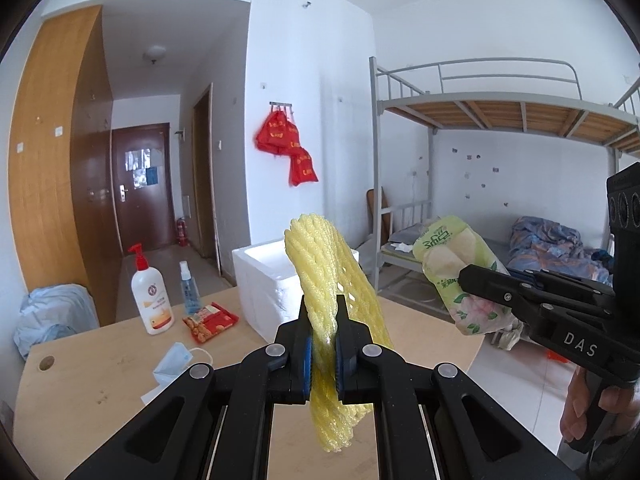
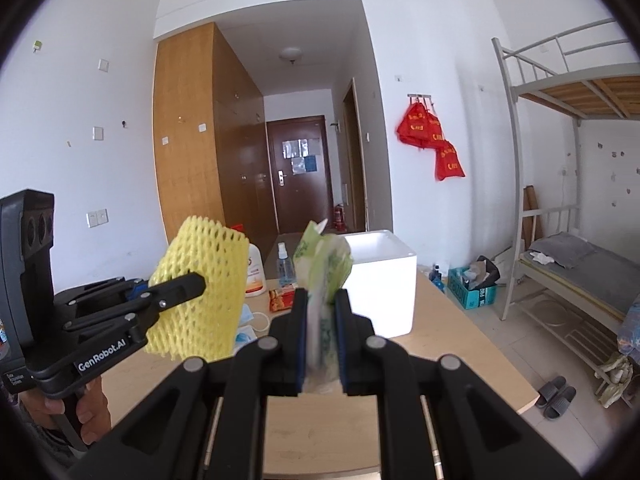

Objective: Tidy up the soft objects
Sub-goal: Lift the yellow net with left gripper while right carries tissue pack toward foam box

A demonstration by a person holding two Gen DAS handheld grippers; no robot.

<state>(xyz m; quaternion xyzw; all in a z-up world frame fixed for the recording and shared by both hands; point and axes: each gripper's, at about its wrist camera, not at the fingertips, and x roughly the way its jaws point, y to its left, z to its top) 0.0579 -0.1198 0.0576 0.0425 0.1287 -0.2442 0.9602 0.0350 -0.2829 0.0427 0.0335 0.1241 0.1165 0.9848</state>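
Left wrist view: the left gripper point(image 1: 323, 346) is seen clenched on a yellow foam fruit net point(image 1: 334, 304), held above the wooden table point(image 1: 100, 376). The net's long axis runs up and away from the camera, its upper end leaning toward the white foam box point(image 1: 264, 284); its lower end hangs below the pads. To the right, the right gripper point(image 1: 472, 280) is seen from the side, pinching a green tissue pack point(image 1: 456, 264) in the air beyond the table's right edge, the pack's long axis tilted from upper left to lower right.

Right wrist view: the tissue pack point(image 2: 322, 276) is seen edge-on between the closed pads, pointing upward toward the foam box point(image 2: 380, 284). The net point(image 2: 204, 284) is shown broadside here as an open mesh sleeve, a shape not legible in the left view.

Only the left view shows the face mask point(image 1: 174, 364) in full, along with the snack packet point(image 1: 210, 322), lotion pump bottle point(image 1: 150, 292) and spray bottle point(image 1: 189, 288). Only the right view shows the slippers point(image 2: 556, 396) on the floor.
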